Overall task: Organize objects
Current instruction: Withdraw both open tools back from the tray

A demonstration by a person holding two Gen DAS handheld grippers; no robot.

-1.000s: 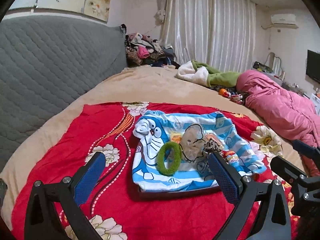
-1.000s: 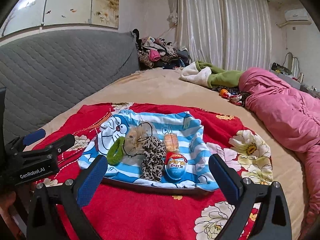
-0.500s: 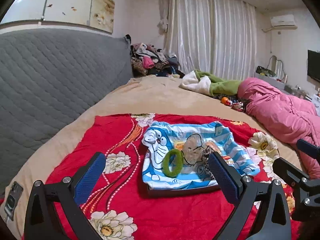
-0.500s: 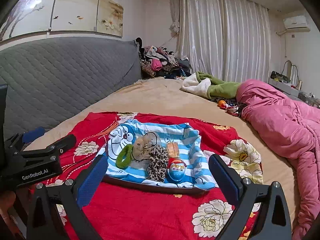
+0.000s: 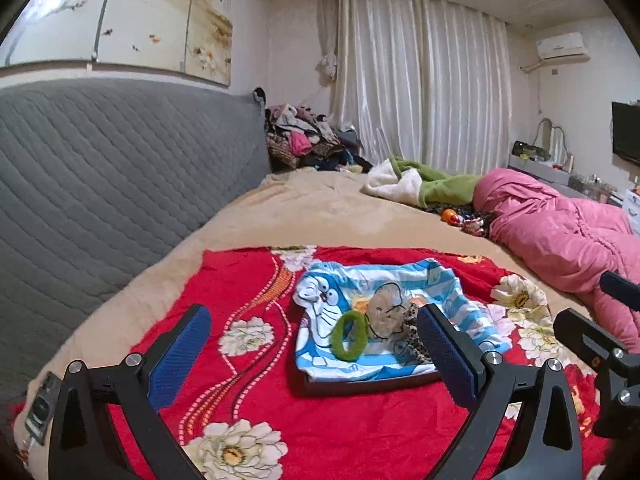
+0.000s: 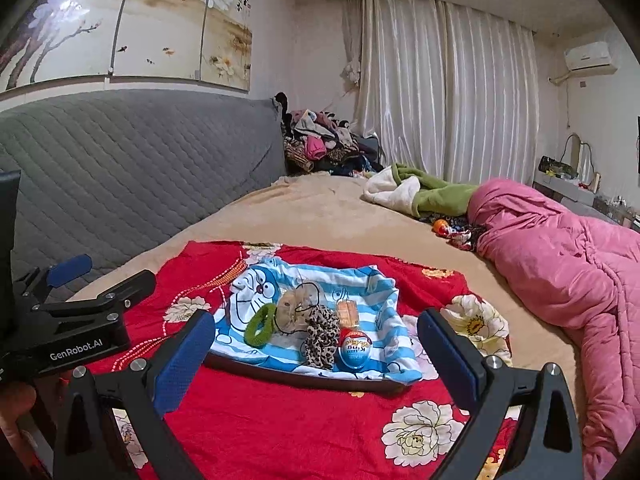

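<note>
Both the left gripper (image 5: 312, 350) and the right gripper (image 6: 314, 354) gape wide, empty, above a red floral blanket (image 6: 280, 412) on a beige bed (image 6: 320, 212); the green fuzzy hair tie (image 6: 261, 325) lies on a blue-striped cartoon cloth (image 6: 360, 292) covering a tray, white curtains (image 6: 440, 92) behind

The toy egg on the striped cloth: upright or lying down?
Upright. The toy egg stands on its blue end, red top up, beside the leopard scrunchie.

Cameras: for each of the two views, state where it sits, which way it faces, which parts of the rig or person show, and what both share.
Left wrist: on the left gripper, facing the tray; right gripper at right edge.
Right wrist: on the right gripper, facing the tray; left gripper and a hand at left.
Shared: green scrunchie, red cloth.
</note>
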